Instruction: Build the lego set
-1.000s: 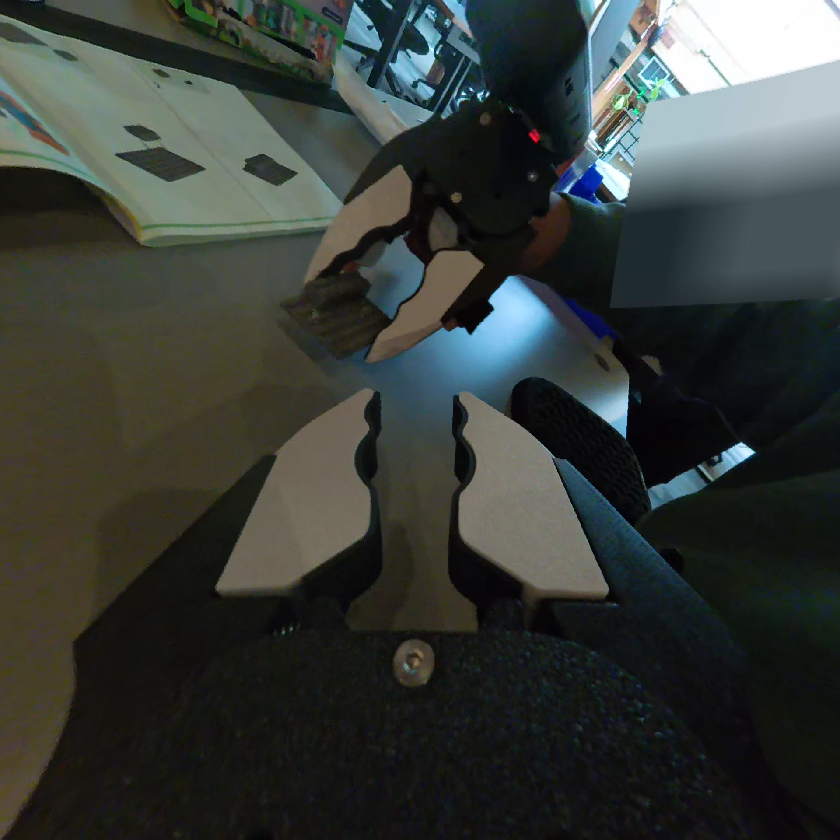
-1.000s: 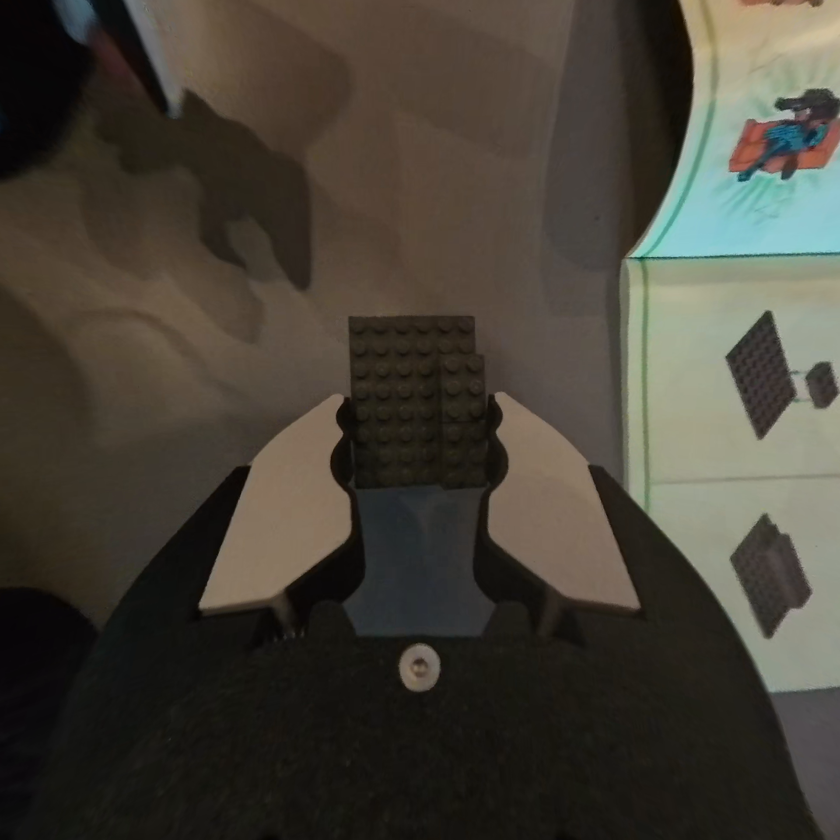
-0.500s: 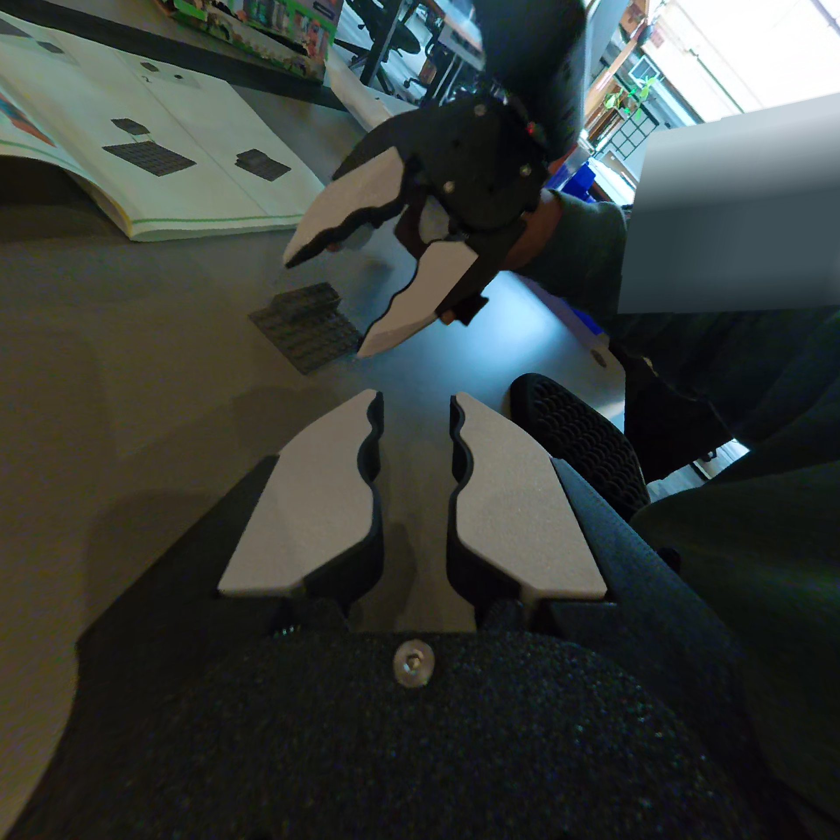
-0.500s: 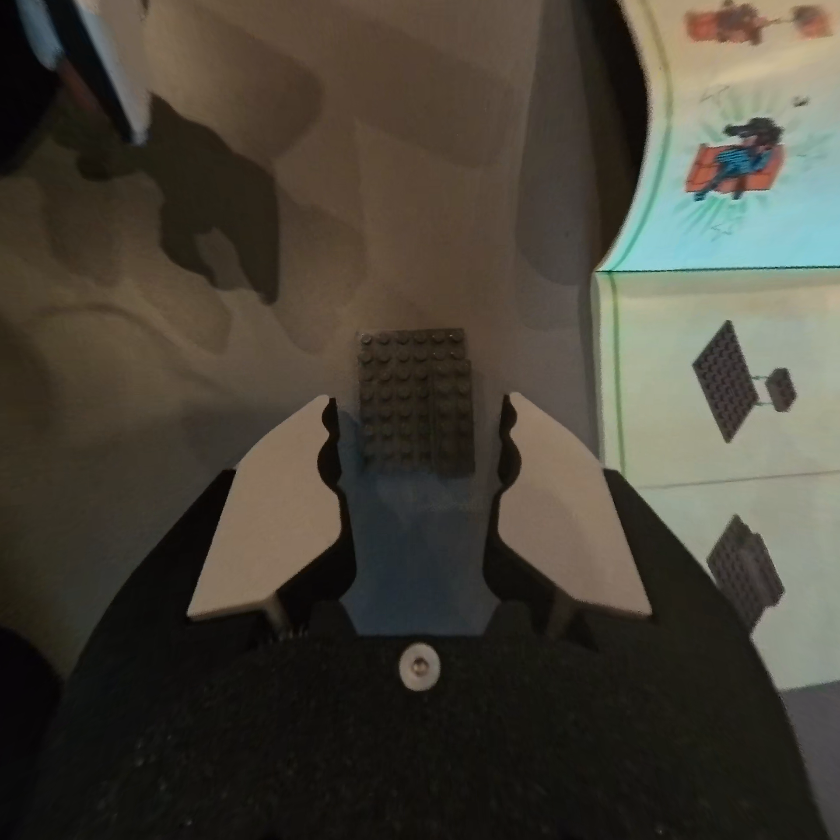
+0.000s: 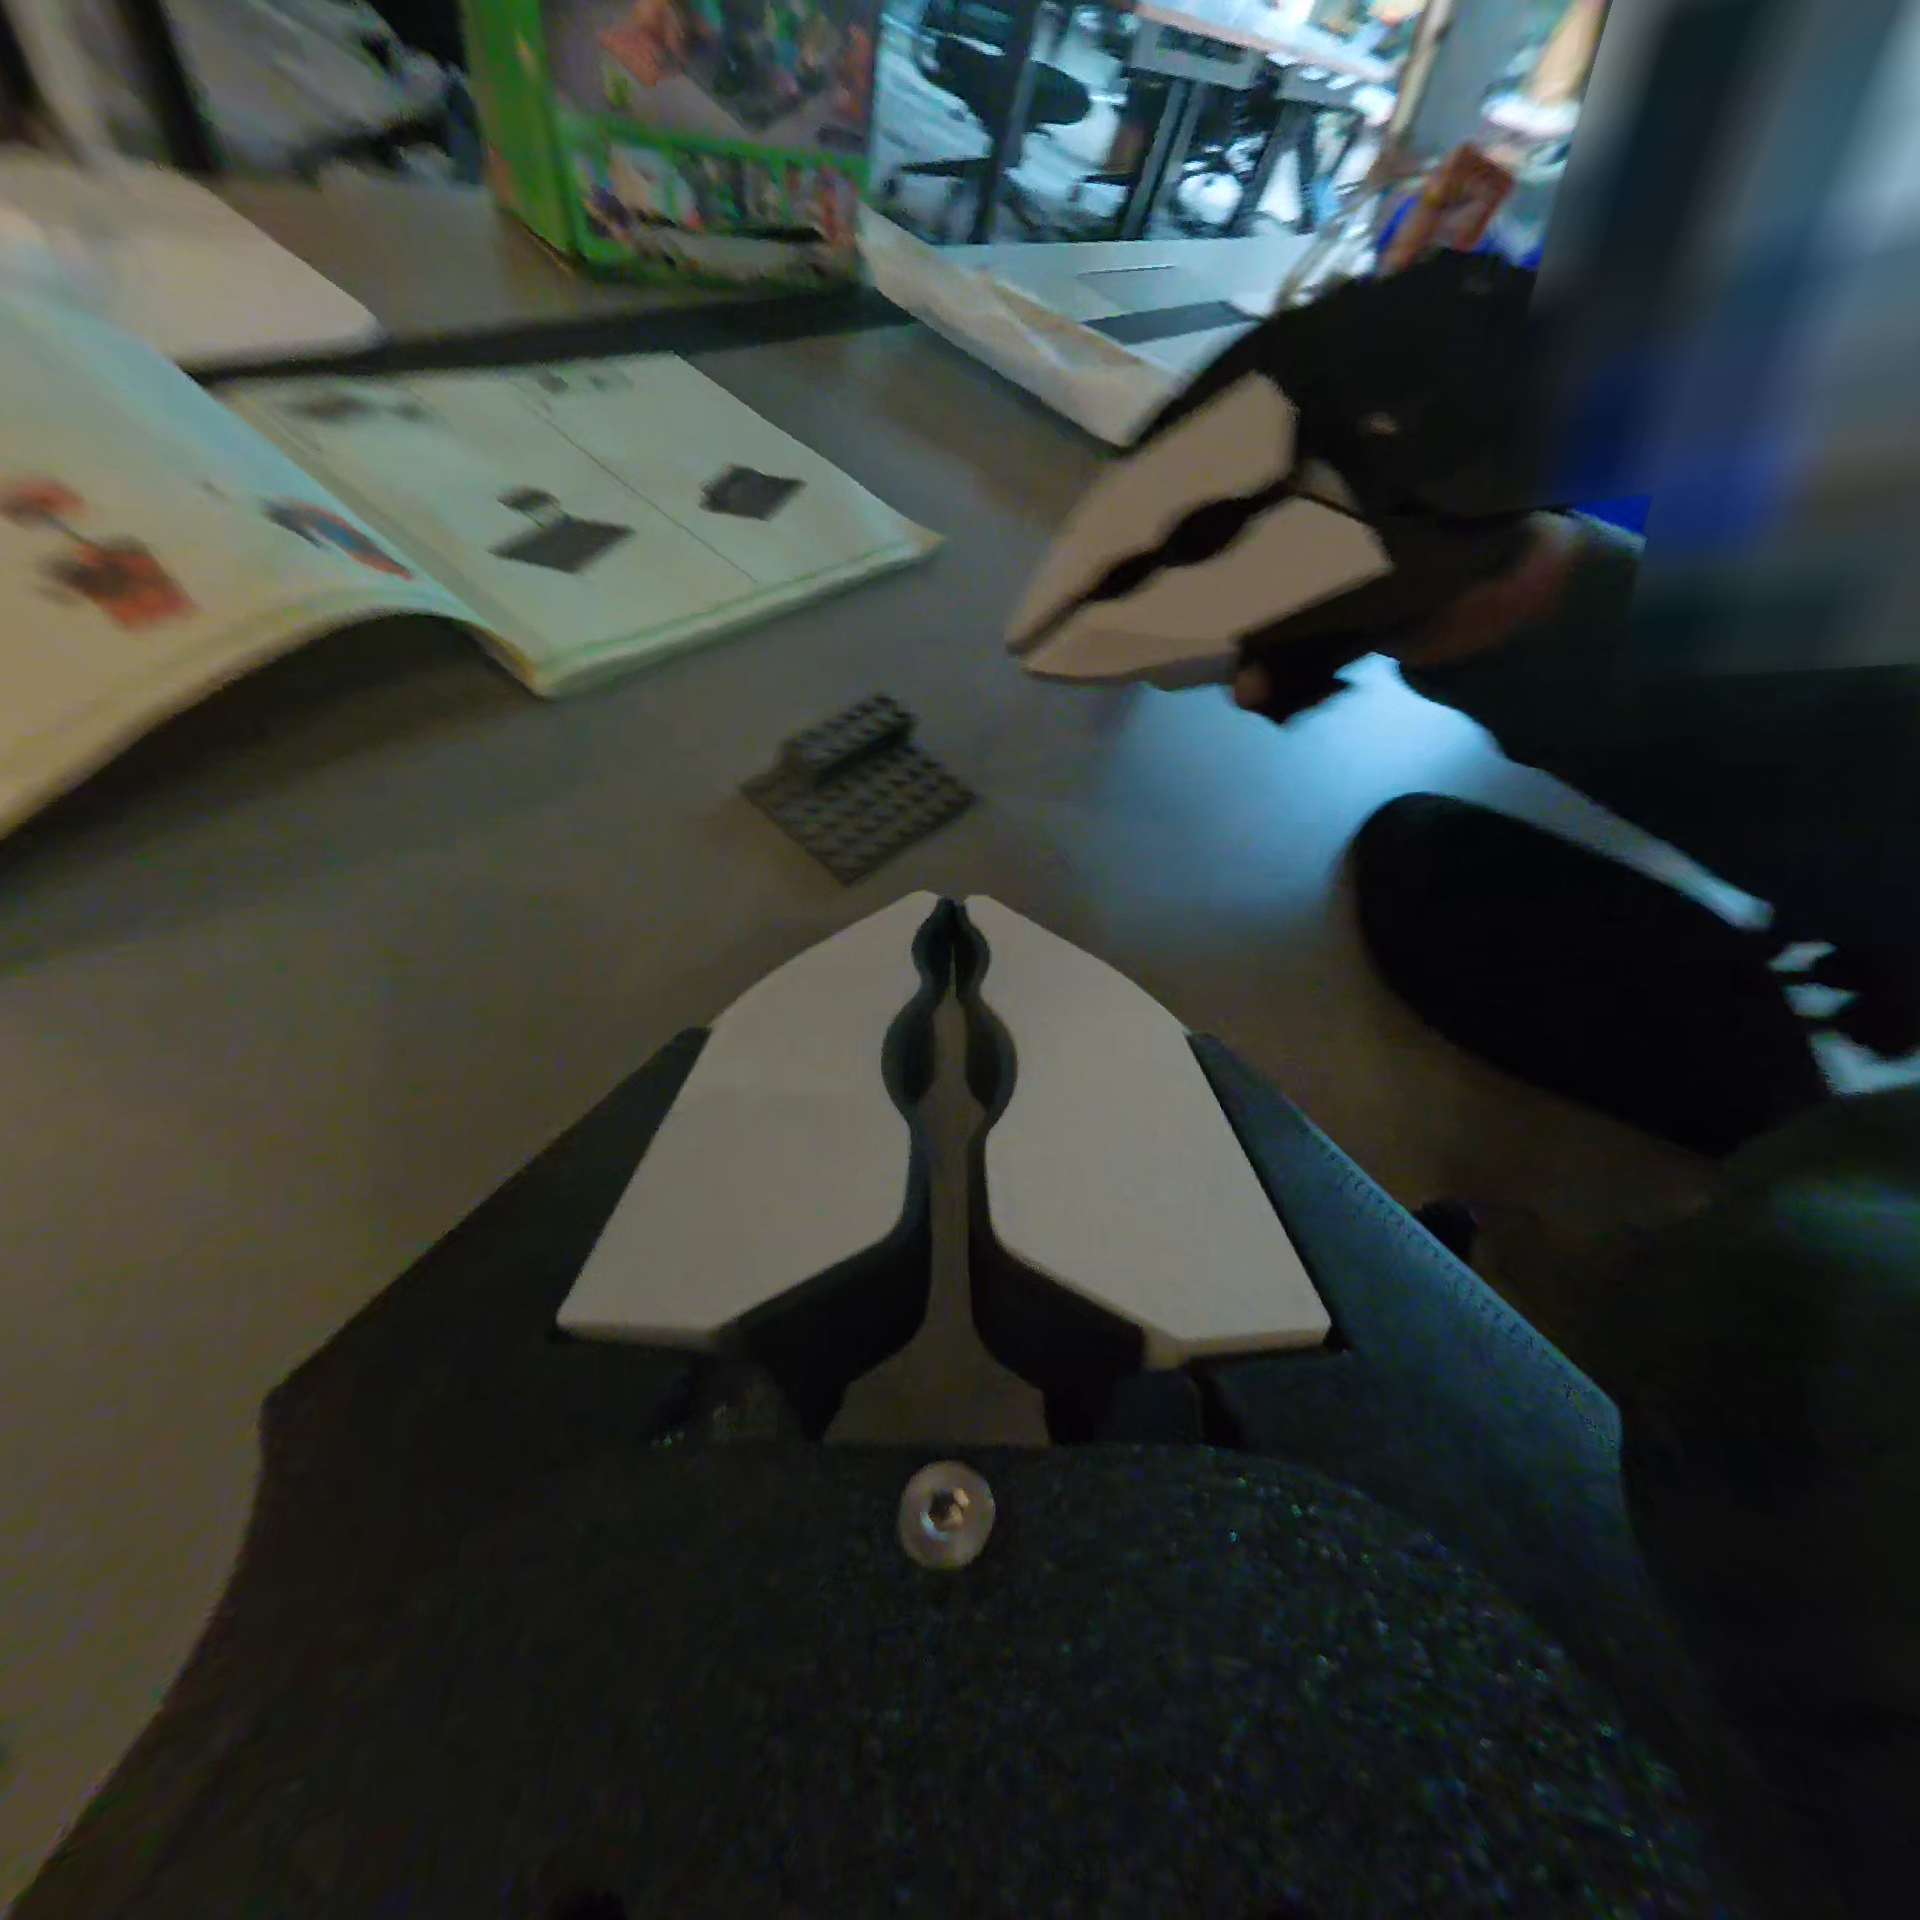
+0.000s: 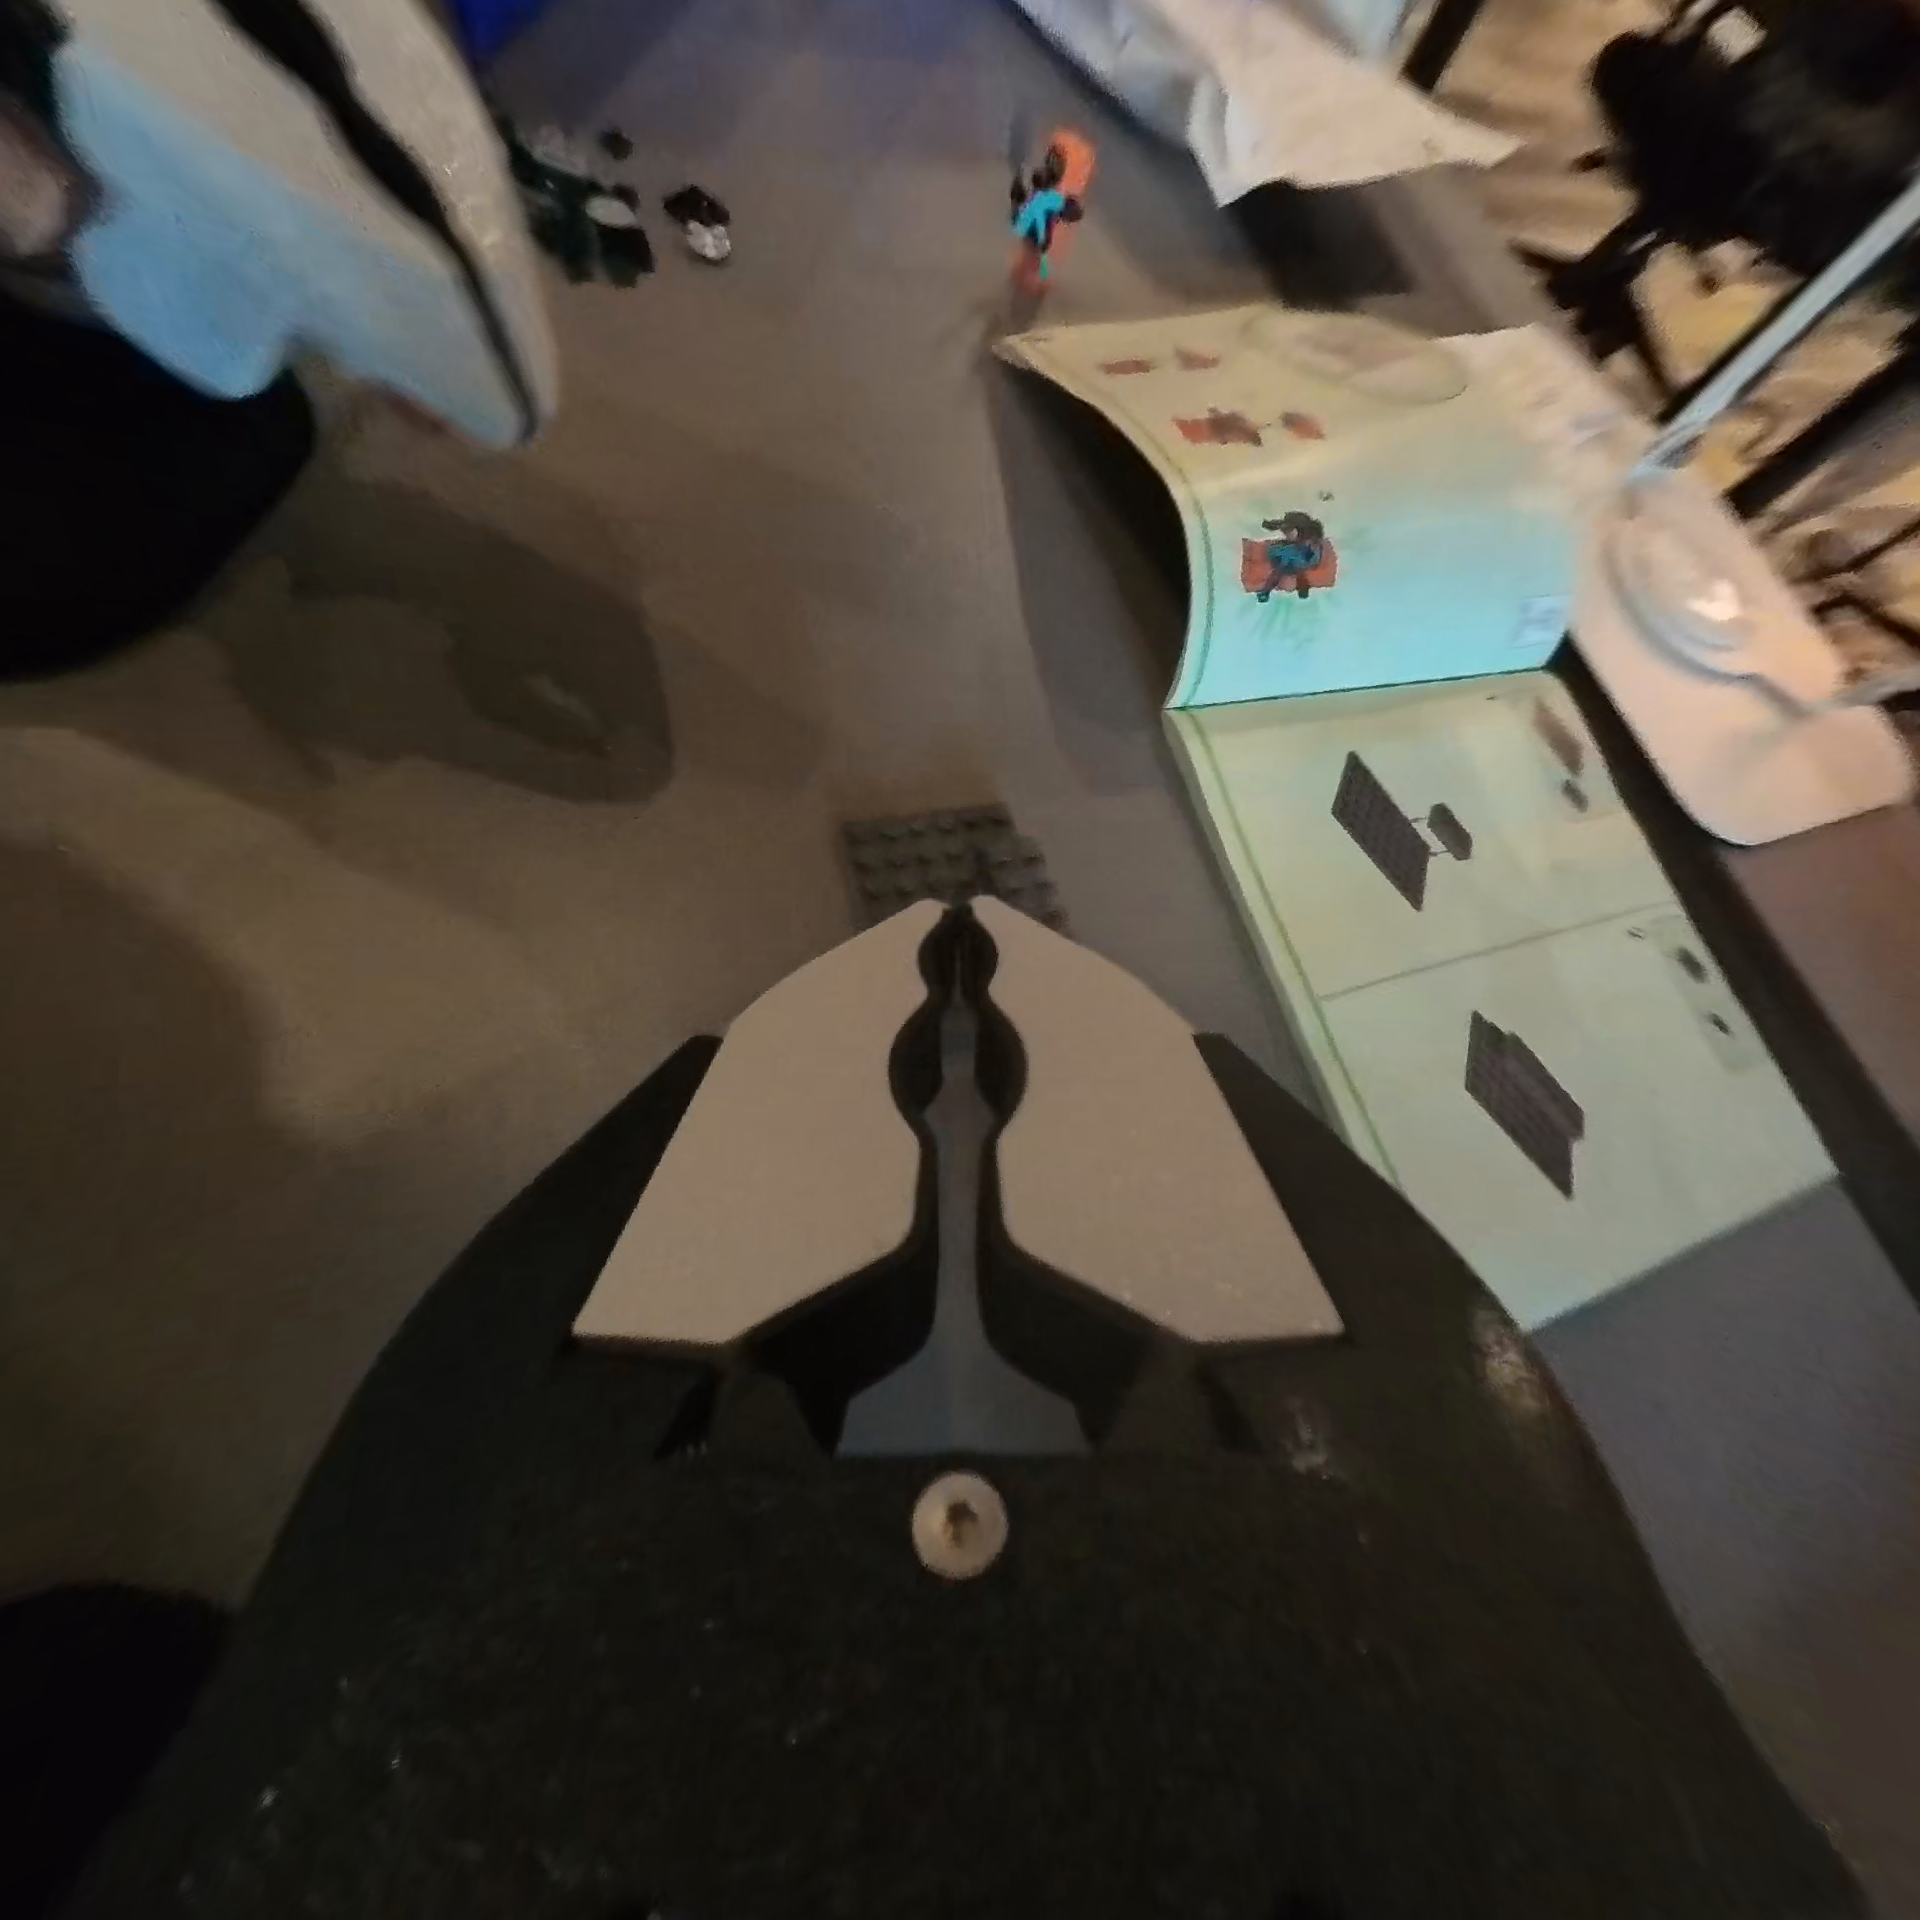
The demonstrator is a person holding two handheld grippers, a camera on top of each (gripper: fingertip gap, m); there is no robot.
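A dark grey lego plate (image 5: 860, 792) with a smaller dark brick along one edge lies flat on the grey table. It also shows in the right wrist view (image 6: 940, 860), just beyond my right gripper's tips. My left gripper (image 5: 954, 906) is shut and empty, a little short of the plate. My right gripper (image 6: 962, 912) is shut and empty, raised above the table; in the left wrist view (image 5: 1023, 649) it hovers to the right of the plate. The left gripper (image 6: 312, 208) shows blurred at the upper left of the right wrist view.
An open instruction booklet (image 5: 436, 520) lies left of the plate, also in the right wrist view (image 6: 1455, 883). A green lego box (image 5: 675, 135) and a white bag (image 5: 1039, 332) stand behind. Small loose pieces (image 6: 623, 208) and an orange-blue figure (image 6: 1049, 203) lie farther off. A dark chair part (image 5: 1558, 966) is at right. Left tips to right tips: about 11 cm. My right gripper's tips are some 7 cm from the dark grey lego plate (image 5: 860, 792).
My right gripper let go of the grey plate, left it on the table, rose away and shut. My left gripper also shut, and both views swung.
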